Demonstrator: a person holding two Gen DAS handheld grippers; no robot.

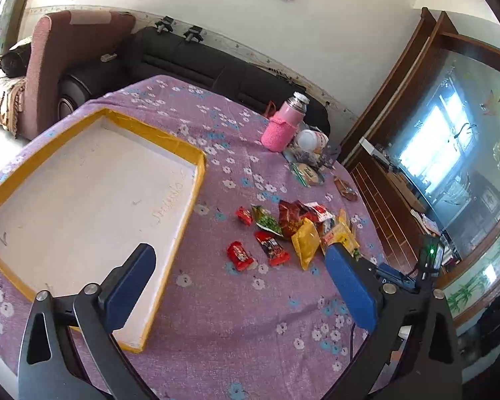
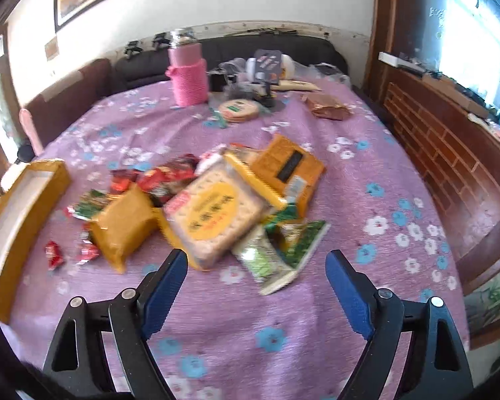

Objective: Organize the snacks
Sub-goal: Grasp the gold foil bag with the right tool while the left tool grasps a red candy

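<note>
Snacks piled loose on the purple flowered tablecloth, none in my grippers.

From the right wrist I see a cracker pack on top of the heap, a yellow pouch to its left, green packets nearest me; this view is blurred. My right gripper hangs just short of the pile, jaws apart and empty. My left gripper is also spread wide and empty, one finger over the white tray with the yellow rim. A pink bottle stands at the far edge.
</note>
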